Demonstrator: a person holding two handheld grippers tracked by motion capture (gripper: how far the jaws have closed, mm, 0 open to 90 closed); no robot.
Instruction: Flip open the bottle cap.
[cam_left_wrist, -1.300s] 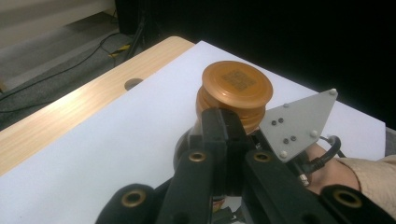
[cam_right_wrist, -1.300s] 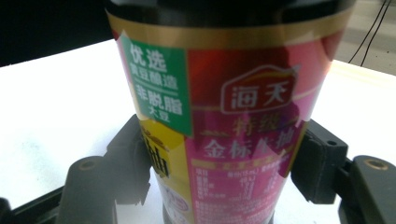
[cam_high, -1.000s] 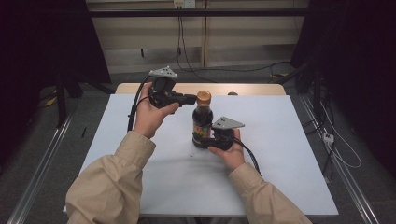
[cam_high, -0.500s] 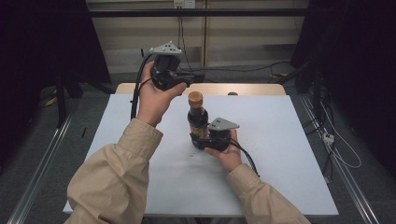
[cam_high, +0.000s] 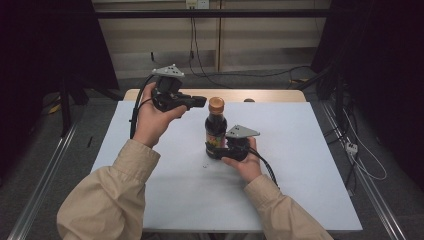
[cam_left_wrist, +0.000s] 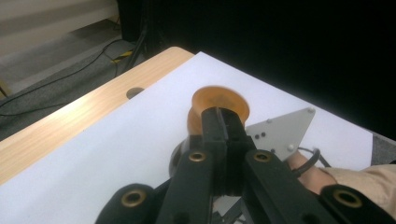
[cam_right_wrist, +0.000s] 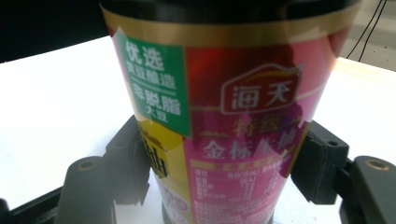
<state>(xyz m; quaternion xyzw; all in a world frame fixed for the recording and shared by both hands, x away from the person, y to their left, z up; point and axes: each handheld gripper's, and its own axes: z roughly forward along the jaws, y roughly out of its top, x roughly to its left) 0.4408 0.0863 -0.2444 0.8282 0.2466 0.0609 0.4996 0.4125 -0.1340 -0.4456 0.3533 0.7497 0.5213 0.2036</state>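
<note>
High view: one dark sauce bottle (cam_high: 216, 131) stands upright on the white surface (cam_high: 300, 165). The right gripper (cam_high: 214, 151) pinches its lower body. The left gripper (cam_high: 200, 101) hovers beside the one orange cap (cam_high: 216, 104).

Left gripper view: jaws pressed together, empty, cap just beyond.

Right gripper view: two jaws clamp the label (cam_right_wrist: 233, 140).

Bottle (cam_high: 216, 127) upright on table (cam_high: 300, 175), right gripper (cam_high: 214, 151) around its base, left gripper (cam_high: 200, 101) above-left

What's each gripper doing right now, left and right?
Left gripper: closed, holding nothing, raised beside the orange cap.
Right gripper: closed on the lower body of the soy sauce bottle, which stands upright on the table.
</note>
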